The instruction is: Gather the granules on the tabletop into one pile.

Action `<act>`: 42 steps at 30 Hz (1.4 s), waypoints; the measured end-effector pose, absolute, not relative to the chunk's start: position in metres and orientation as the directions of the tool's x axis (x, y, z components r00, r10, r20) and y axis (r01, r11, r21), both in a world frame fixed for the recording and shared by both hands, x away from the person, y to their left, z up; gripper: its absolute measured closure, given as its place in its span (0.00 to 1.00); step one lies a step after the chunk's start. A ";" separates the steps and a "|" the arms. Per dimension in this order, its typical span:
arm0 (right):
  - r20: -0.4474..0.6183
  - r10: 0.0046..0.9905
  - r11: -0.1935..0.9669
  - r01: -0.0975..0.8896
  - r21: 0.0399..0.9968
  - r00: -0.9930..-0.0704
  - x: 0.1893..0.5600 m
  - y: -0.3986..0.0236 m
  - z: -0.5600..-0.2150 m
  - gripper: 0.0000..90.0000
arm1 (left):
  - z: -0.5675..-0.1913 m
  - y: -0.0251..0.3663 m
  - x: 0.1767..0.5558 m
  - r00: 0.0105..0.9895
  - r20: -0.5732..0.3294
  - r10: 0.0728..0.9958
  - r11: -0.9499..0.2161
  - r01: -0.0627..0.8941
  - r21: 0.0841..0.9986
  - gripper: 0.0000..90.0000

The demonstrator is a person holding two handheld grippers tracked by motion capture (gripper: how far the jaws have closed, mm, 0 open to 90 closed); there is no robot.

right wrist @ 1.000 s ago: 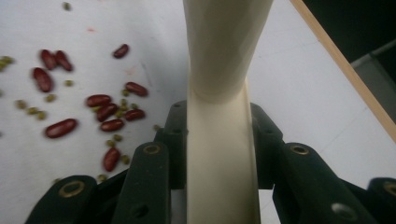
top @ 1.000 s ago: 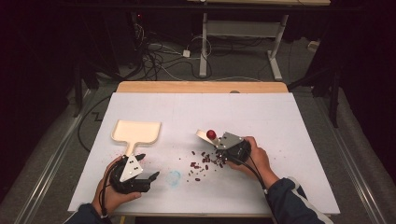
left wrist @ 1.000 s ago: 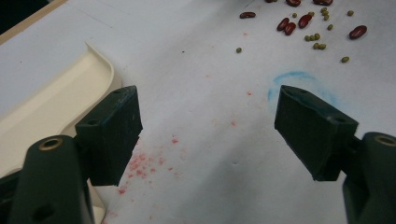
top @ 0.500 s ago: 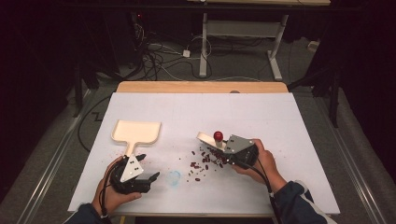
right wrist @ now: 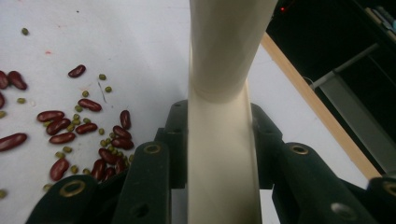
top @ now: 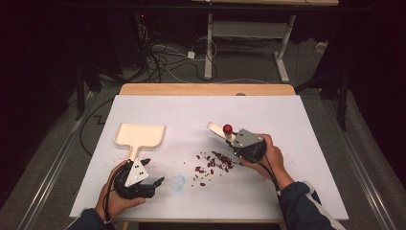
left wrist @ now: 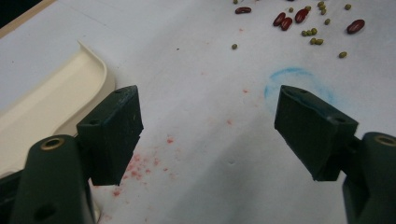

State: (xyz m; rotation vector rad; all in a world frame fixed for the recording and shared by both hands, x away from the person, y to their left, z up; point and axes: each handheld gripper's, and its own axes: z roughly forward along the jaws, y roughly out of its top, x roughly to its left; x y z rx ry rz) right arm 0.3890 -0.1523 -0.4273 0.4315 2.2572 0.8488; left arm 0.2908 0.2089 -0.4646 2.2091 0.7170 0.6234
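Observation:
My right gripper (top: 233, 142) is shut on the handle of a cream, flat hand tool (right wrist: 219, 93) that sticks out up and to the left; a small red knob (top: 227, 128) sits by it. Red and green beans (top: 213, 163) lie scattered on the white table sheet just left of this gripper, and they appear as beans (right wrist: 79, 135) beside its jaws. A cream dustpan (top: 140, 135) lies at the left. My left gripper (top: 154, 171) rests by the dustpan's handle, open with nothing between its jaws (left wrist: 210, 126); the dustpan (left wrist: 51, 100) is at its left jaw.
A faint blue ring (top: 178, 181) is drawn on the sheet between the two hands. A wooden table edge (top: 206, 89) runs along the far side. Beyond it are a dark floor, cables and a desk frame (top: 249, 33).
My right gripper has lifted a little and drifted right, away from the beans, with the cream tool still in it. The left gripper has stayed where it was.

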 end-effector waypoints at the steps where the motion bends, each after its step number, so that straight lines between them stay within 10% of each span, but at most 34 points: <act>1: -0.480 0.498 0.735 0.057 0.676 -0.722 0.392 -0.149 -0.430 0.75 | -0.465 0.209 0.292 0.729 0.212 0.651 -0.588 0.307 0.749 0.25; 22: -0.445 0.133 0.763 -0.195 0.617 -0.885 0.361 -0.125 -0.442 0.75 | -0.466 0.209 0.291 0.735 0.206 0.646 -0.591 0.312 0.744 0.25; 42: -0.343 0.353 0.627 -0.052 0.778 -0.871 0.350 -0.137 -0.401 0.75 | -0.460 0.216 0.289 0.717 0.216 0.663 -0.575 0.302 0.761 0.25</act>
